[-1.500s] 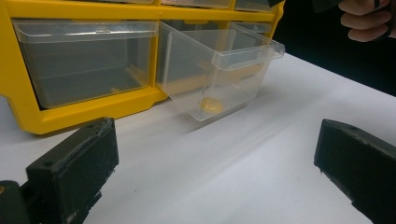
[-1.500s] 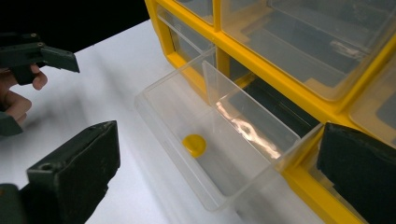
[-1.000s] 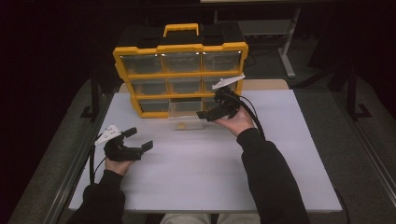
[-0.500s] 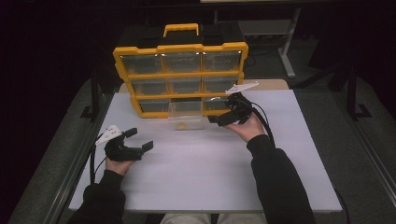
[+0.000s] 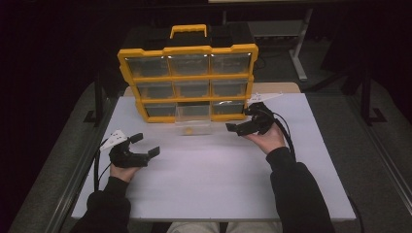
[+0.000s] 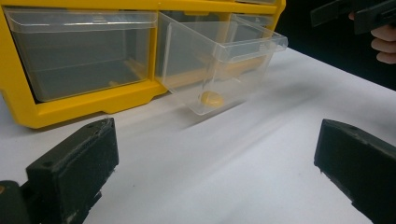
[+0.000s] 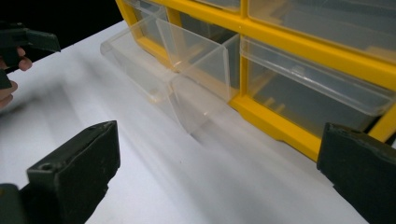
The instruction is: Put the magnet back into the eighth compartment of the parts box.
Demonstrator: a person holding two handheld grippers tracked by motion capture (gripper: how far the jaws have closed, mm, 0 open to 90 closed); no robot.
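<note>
I am watching a white table (image 5: 218, 184) from above, with a yellow organizer case (image 5: 188, 82) standing at its far edge, its front a grid of clear drawers. The middle drawer of the bottom row, a clear plastic drawer (image 5: 194, 121), is pulled out onto the table in front of the case. A small yellow object (image 5: 188, 130) lies inside it, near its front wall.

My right gripper (image 5: 241, 127) sits just to the right of the pulled-out drawer, near the case's lower right corner, pointing left toward the drawer. Its jaws are spread wide apart and hold nothing. In the right gripper view the two black jaws stand at the far left and far right edges, with bare table and the drawer (image 7: 173, 70) between and beyond them; neither jaw touches the drawer or the case (image 7: 299, 42).

My left gripper (image 5: 145, 145) rests low over the table, well apart from the case, at the near left. Its jaws are also wide open and empty. In the left gripper view the jaws frame the open drawer (image 6: 219, 65), the small yellow object (image 6: 211, 99) visible through the clear wall. The other hand (image 6: 385, 44) shows at the upper right corner.
</note>
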